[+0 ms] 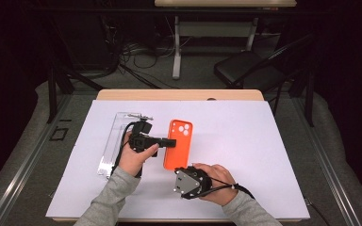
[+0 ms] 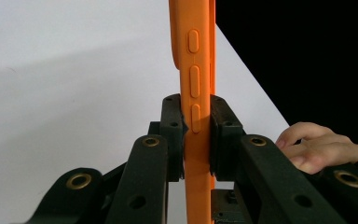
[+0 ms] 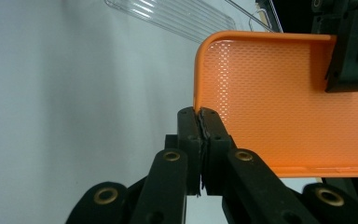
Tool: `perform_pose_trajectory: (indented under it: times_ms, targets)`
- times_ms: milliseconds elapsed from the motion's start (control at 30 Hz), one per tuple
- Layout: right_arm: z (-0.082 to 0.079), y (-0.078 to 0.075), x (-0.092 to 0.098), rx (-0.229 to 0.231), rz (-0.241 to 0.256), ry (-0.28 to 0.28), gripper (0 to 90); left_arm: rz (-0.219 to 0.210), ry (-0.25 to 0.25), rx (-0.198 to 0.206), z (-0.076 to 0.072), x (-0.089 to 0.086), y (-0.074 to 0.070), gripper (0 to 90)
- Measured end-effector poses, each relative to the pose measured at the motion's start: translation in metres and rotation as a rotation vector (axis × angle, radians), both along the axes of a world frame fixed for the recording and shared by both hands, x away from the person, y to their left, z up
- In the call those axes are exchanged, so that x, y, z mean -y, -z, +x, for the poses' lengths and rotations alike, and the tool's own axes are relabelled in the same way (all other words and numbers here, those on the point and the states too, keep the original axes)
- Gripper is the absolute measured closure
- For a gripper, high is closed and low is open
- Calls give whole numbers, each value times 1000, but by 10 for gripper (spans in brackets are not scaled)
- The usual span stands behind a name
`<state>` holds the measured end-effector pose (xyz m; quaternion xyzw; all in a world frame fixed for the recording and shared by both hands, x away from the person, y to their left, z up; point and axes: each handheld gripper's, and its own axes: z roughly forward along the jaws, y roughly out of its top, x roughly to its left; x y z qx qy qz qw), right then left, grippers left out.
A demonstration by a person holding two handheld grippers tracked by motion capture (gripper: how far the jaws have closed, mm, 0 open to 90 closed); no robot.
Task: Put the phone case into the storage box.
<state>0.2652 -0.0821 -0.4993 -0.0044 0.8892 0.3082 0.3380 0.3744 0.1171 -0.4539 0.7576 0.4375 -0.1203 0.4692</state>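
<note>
Hands with 2 grippers holding an orange phone case over a white-covered table.

Nearest the person, the right gripper [image 1: 185, 170] has its 2 black jaws pressed together on the bottom edge of the orange phone case [image 1: 177, 143], pinching the thin wall close to a corner; its own camera looks into the dimpled inside of the case [image 3: 284, 102]. Just beyond, the left gripper [image 1: 170, 142] comes in from the side and clamps the case across its long edge, jaws on either face beside the side buttons [image 2: 195, 86]. Left of the case, a clear plastic tray [image 1: 114, 141] lies on the white sheet [image 1: 245, 141]. Farther back, past the table edge, stands a dark chair [image 1: 250, 68].
</note>
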Motion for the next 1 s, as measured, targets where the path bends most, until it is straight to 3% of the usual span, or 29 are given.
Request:
perform_pose_trajectory:
  times_ms: [1000]
  targets:
    - [0, 0, 0, -4, 11, 5, 888, -30, -16, -44, 1, -2, 1, 800]
